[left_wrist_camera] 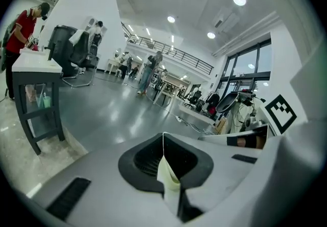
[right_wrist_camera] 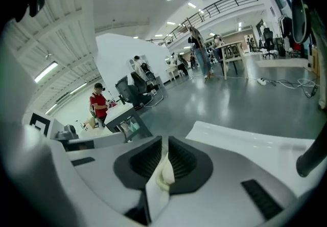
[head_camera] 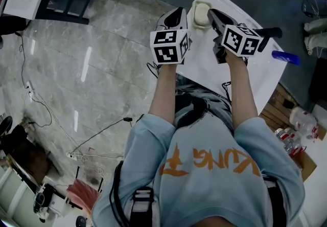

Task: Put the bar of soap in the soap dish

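Observation:
In the head view a pale cream, rounded object [head_camera: 201, 15], soap or dish I cannot tell, is at the far end of the white table [head_camera: 255, 80]. My left gripper [head_camera: 180, 15] is against its left side and my right gripper [head_camera: 212, 16] against its right side. In the left gripper view the left gripper [left_wrist_camera: 164, 144] is shut on a thin pale cream edge [left_wrist_camera: 167, 176]. The right gripper view shows the right gripper [right_wrist_camera: 164, 155] shut on a similar cream edge [right_wrist_camera: 164, 174]. Both gripper cameras look out across the room, so the table and the rest of the object are hidden there.
A blue object [head_camera: 285, 57] lies at the table's right side. A wooden crate [head_camera: 278, 109] and bottles [head_camera: 298, 118] stand on the floor to the right. Cables [head_camera: 97, 134] run over the marble floor at left. A dark desk [left_wrist_camera: 36, 93] and people stand further off.

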A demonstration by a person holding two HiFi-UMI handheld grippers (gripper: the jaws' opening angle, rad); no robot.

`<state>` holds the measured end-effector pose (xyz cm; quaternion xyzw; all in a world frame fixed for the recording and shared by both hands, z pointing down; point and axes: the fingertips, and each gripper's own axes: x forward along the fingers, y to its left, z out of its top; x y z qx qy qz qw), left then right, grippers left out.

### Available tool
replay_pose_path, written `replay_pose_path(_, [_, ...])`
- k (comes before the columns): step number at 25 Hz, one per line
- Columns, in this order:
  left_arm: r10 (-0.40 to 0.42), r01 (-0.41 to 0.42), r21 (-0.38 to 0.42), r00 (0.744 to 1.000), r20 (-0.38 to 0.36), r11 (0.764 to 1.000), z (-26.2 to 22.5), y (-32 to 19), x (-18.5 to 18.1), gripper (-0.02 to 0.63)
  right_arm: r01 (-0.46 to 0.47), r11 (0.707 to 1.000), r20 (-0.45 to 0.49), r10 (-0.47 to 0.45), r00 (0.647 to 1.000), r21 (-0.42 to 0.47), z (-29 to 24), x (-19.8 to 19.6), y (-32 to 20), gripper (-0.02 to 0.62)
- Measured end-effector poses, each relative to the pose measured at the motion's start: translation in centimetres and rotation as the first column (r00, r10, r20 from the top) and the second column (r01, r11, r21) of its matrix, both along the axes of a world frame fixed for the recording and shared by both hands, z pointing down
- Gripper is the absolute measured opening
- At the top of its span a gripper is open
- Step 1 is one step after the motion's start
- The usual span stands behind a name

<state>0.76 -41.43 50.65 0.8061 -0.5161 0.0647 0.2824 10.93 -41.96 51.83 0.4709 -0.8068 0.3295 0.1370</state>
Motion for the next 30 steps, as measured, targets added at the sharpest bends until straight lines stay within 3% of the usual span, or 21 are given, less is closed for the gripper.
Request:
replay_pose_path(5, [0.038, -0.036, 0.07, 0.999, -0.017, 0.997, -2.3, 0.5, 0.3, 0.025, -0.035, 0.991, -0.014, 0.037, 0.999, 0.133, -3.1, 0.6, 0.6, 0.034])
replay_pose_path(9, [0.07, -0.068, 0.133, 0.997, -0.014, 0.989, -5.0, 1.5, 0.2, 0.025, -0.099, 0.97, 0.04, 0.092, 0.995, 0.221, -6.0, 1.5, 1.8, 0.03])
replay_pose_path(14, [0.103, -0.111, 0.226, 0.994, 0.048, 0.968, -8.3, 2.9, -1.1, 0.025, -0.196, 0.92, 0.119, 0.165, 0.979, 0.34, -9.5, 2.0, 3.5, 0.028])
replay_pose_path(18, [0.108, -0.129, 0.281, 0.99, 0.089, 0.951, -11.4, 4.1, -2.4, 0.023, -0.206, 0.881, 0.085, 0.188, 0.979, 0.427, -13.0, 1.7, 5.3, 0.028])
replay_pose_path(25, [0.105, -0.148, 0.444, 0.987, 0.12, 0.884, -19.0, 4.1, -1.6, 0.025, -0.171, 0.772, -0.035, 0.242, 0.97, 0.612, -20.9, 2.9, 6.5, 0.028])
replay_pose_path(28, [0.061, -0.112, 0.531, 0.992, 0.114, 0.84, -21.5, 4.3, -1.7, 0.024, -0.153, 0.742, -0.07, 0.26, 0.963, 0.653, -22.4, 3.2, 6.8, 0.028])
replay_pose_path(30, [0.061, -0.119, 0.55, 0.991, 0.122, 0.827, -22.3, 4.5, -1.5, 0.024, -0.164, 0.733, -0.07, 0.277, 0.958, 0.66, -22.9, 3.5, 6.9, 0.028])
